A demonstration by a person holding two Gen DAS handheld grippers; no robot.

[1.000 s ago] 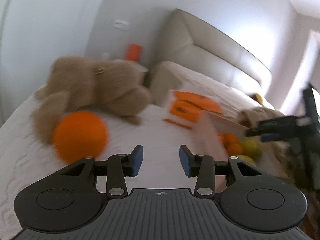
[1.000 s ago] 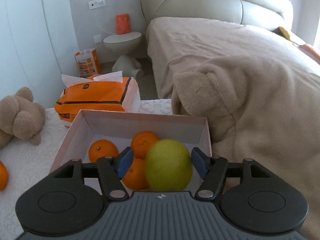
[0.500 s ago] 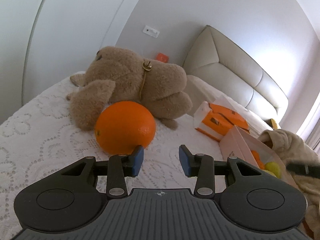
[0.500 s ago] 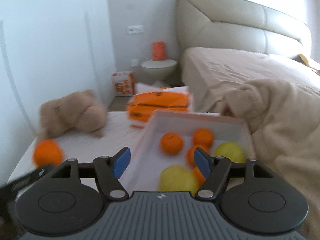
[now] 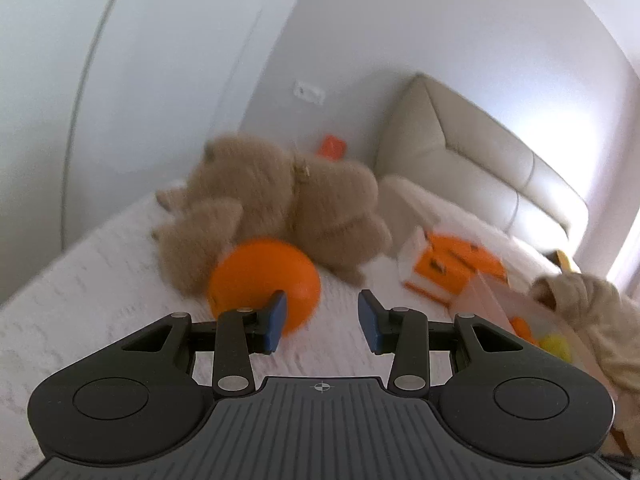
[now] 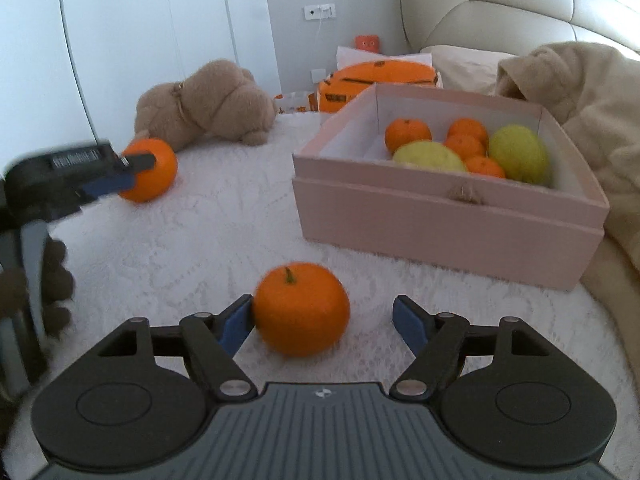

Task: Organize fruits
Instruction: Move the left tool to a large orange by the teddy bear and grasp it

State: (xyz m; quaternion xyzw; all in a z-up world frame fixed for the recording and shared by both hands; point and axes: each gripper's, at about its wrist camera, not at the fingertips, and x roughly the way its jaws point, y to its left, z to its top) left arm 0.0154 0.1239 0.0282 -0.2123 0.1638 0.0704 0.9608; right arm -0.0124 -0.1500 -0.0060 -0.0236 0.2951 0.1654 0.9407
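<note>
While two oranges lie loose on the white lace bedcover (image 6: pixel 224 216), the pink box (image 6: pixel 440 216) already holds most of the fruit: four small oranges (image 6: pixel 408 134) and two yellow-green fruits (image 6: pixel 520 152) sit inside it, so by my judgement the sorting is well past halfway, with only the two strays left to carry over. Behind them a plush bear (image 6: pixel 208 104) slumps against the wall side, and an orange tissue pack (image 6: pixel 380 76) stands beyond the box. The far orange (image 6: pixel 154 170) rests just beside the bear, and the left gripper (image 5: pixel 320 320), jaws apart and empty, reaches toward it with one pad in front of the fruit. The near orange (image 6: pixel 302 314) sits on the cover well short of the box, its stem pointing up and slightly away; being nearly round, it has no real long axis. The right gripper (image 6: pixel 322 322) has its jaws opening around it, the left pad at its skin, the other clear.
</note>
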